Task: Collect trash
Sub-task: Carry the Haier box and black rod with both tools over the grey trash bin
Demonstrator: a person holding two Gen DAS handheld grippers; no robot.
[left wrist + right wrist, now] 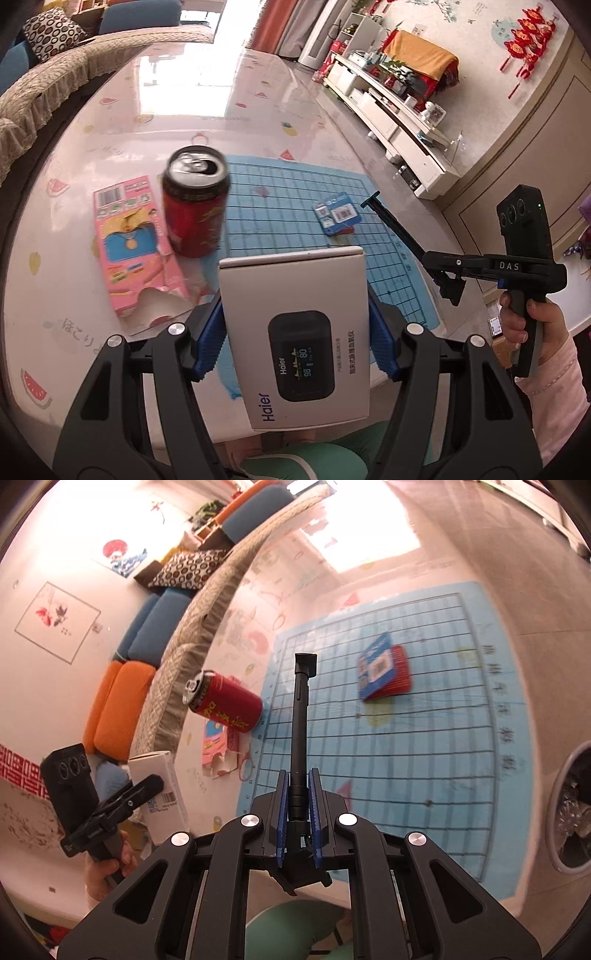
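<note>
Daylight is pouring in, glaring white off the glossy table (177, 85). The can (195, 201) is smearing with motion blur, and both fisheye views are bending and darkening at the edges.

You work over a glossy table (258, 92) covered in a fruit-print cloth. A blue grid mat (295, 206) lies flat on it. A red can (195, 206) stands upright at the mat's left edge, touching a torn pink carton (129, 251). A small blue-and-red packet (338, 218) lies on the mat.
</note>
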